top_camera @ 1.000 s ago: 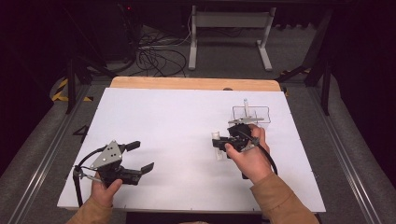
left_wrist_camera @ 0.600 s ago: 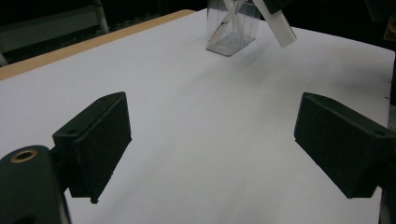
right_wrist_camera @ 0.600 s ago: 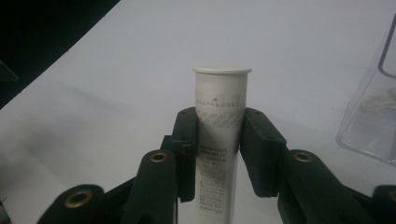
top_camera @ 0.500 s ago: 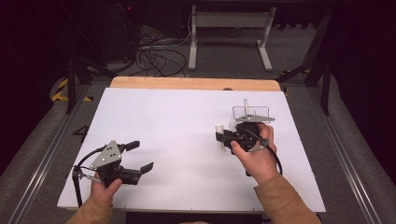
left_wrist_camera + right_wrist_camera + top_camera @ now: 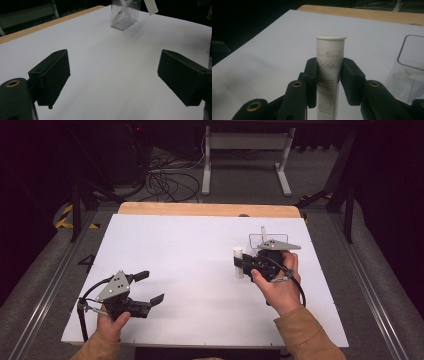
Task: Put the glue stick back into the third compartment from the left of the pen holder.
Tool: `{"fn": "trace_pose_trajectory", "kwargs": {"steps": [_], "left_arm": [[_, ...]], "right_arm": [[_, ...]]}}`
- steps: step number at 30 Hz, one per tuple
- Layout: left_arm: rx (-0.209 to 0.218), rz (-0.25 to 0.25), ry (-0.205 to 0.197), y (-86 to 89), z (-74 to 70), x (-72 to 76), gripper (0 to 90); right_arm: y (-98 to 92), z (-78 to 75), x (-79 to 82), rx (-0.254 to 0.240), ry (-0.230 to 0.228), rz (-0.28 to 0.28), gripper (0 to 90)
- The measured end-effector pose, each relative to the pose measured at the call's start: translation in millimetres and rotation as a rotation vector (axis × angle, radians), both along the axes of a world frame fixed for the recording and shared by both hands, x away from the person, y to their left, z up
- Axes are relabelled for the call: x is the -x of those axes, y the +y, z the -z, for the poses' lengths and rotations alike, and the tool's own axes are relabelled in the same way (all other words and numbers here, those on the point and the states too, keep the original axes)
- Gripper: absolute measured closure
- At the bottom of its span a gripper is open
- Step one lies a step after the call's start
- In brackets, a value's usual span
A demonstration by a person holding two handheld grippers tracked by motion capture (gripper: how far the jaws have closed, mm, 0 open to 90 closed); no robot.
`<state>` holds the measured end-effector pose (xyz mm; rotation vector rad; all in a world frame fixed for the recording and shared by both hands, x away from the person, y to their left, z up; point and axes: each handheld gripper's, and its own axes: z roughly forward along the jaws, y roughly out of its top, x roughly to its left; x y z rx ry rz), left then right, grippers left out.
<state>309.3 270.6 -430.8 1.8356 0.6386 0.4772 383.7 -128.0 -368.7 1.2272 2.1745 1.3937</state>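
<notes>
A white tube with small printed text [image 5: 329, 75] stands upright between the black jaws of my right gripper [image 5: 329, 77], which is shut on it. From above, the white tube [image 5: 238, 262] sits left of my right gripper [image 5: 245, 265], just beside a clear plastic box [image 5: 264, 241] holding a thin white stick. The clear box [image 5: 409, 67] is to the right of the tube. My left gripper [image 5: 149, 287] rests open at the table's front left with nothing between its pads [image 5: 53, 72]. Farther off stands the clear box [image 5: 125, 13].
The white tabletop [image 5: 175, 250] has a wooden strip [image 5: 210, 210] along its far edge. Cables [image 5: 165, 182] and a white stand's legs [image 5: 245, 150] lie on the dark floor beyond. Metal rails [image 5: 45, 295] run along both sides.
My right gripper has carried the white tube up and back, toward the clear box, and turned it upright. The left gripper has stayed put.
</notes>
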Motion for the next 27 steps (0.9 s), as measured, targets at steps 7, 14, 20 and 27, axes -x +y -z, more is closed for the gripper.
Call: {"fn": "trace_pose_trajectory", "kwargs": {"steps": [7,14,20,27], "left_arm": [[-0.001,0.000,0.000,-0.1,0.1,-0.2,11.9],[-0.003,0.000,0.001,-0.2,0.1,-0.2,11.8],[0.000,0.000,0.001,-0.3,0.2,-0.3,11.9],[-0.001,0.000,0.002,-0.3,0.1,-0.3,11.9]], "right_arm": [[-8.7,-10.6,0.3,-0.007,-0.027,0.009,67.9],[-19.9,-20.6,1.2,-0.021,-0.076,0.024,67.9],[-30.4,-27.9,1.2,-0.038,-0.101,0.044,68.0],[-41.6,-34.2,0.3,-0.049,-0.119,0.070,68.0]]}}
